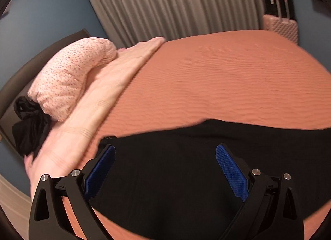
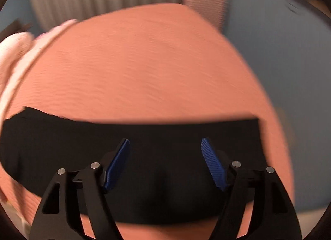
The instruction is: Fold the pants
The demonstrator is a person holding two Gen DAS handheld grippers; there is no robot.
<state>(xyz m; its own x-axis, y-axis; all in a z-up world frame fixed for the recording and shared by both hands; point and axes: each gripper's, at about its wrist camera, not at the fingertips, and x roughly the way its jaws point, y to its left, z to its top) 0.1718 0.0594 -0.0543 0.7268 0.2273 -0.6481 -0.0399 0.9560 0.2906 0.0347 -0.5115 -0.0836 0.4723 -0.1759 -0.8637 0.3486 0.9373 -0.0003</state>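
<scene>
Black pants [image 1: 175, 167] lie flat as a broad band across the near part of an orange bedspread [image 1: 217, 78]. My left gripper [image 1: 165, 150] hovers over them with its blue pads [image 1: 231, 171] spread wide and nothing between them. In the right wrist view the same pants [image 2: 144, 136] stretch from the left edge to a straight right end. My right gripper [image 2: 165, 142] stands open above the cloth, its blue pads [image 2: 213, 165] apart and clear of the fabric. That view is blurred.
A pink dotted pillow [image 1: 72, 78] and a pale folded sheet [image 1: 107, 87] lie at the bed's left end, with a dark bundle of clothing [image 1: 29, 128] beside them. A pink suitcase [image 1: 281, 27] stands by the grey curtain [image 1: 171, 2]. The blue floor [image 2: 279, 64] drops off right of the bed.
</scene>
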